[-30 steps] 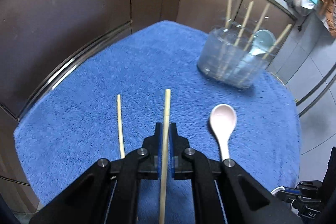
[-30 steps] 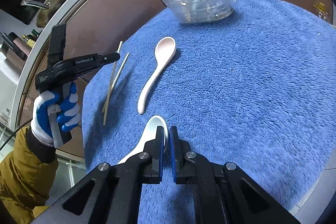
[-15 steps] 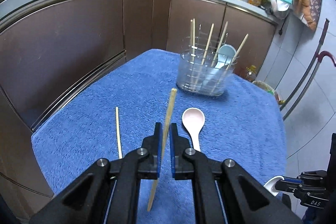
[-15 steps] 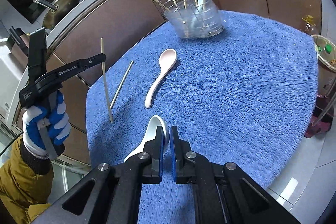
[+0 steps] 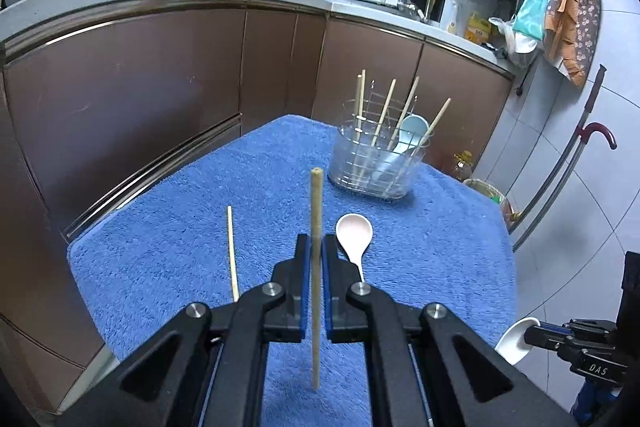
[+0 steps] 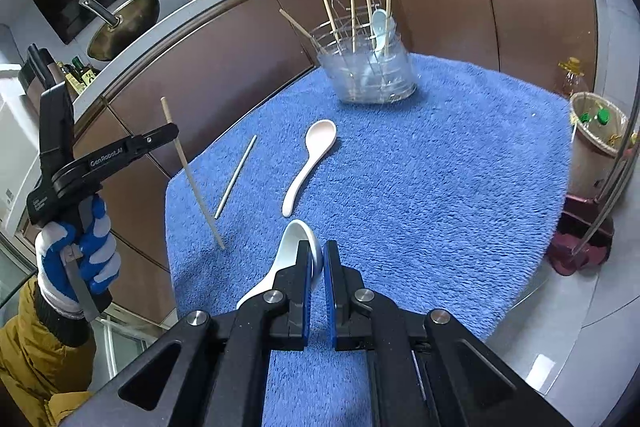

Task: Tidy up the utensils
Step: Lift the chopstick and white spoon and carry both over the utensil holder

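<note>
My left gripper (image 5: 316, 247) is shut on a wooden chopstick (image 5: 315, 219) and holds it upright above the blue towel; it also shows in the right wrist view (image 6: 188, 167). My right gripper (image 6: 317, 251) is shut on a white spoon (image 6: 294, 239), lifted near the towel's front edge; the spoon also shows in the left wrist view (image 5: 516, 343). A second chopstick (image 5: 232, 251) and a pink spoon (image 5: 354, 235) lie on the towel. A clear utensil holder (image 5: 376, 163) at the far end holds several chopsticks and a pale blue spoon.
The blue towel (image 6: 440, 187) covers a small table beside brown kitchen cabinets (image 5: 140, 99). A bin (image 6: 596, 143) and a cane (image 5: 568, 167) stand on the floor to the right. Pans sit on the counter behind.
My left gripper has lifted the chopstick off the towel and tilted it upright. My right gripper has risen with the white spoon. The view of both has pulled back from the table.
</note>
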The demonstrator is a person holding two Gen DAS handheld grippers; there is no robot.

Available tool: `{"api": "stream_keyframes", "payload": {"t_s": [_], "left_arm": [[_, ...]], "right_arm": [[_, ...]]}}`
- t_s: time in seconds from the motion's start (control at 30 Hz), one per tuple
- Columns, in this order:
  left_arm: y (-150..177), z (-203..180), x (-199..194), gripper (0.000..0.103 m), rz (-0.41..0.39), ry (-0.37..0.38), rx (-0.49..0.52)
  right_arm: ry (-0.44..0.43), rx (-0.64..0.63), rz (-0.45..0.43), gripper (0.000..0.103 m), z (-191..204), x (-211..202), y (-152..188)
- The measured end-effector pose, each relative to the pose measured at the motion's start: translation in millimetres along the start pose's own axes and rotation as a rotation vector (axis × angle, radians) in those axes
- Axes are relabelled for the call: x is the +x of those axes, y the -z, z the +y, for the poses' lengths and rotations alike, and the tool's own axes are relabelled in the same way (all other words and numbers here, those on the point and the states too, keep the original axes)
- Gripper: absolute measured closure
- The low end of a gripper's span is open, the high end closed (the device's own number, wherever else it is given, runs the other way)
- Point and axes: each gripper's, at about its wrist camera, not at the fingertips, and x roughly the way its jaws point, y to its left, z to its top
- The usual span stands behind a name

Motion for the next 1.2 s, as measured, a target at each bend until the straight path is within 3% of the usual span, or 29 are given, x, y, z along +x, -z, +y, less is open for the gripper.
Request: {"api": "stream_keyframes", "payload": {"t_s": [0.73,1.2], "left_arm": [[26,-33,-76,0.098,-0.157,-0.057,0.109],[9,-54,-66,0.098,-0.198,-0.095,0.179]], "right_arm": [[0.107,-0.062,-0.085,0.097,39,-40,4],[0.141,-0.079,-0.128,0.097,25,-41,-10]]}}
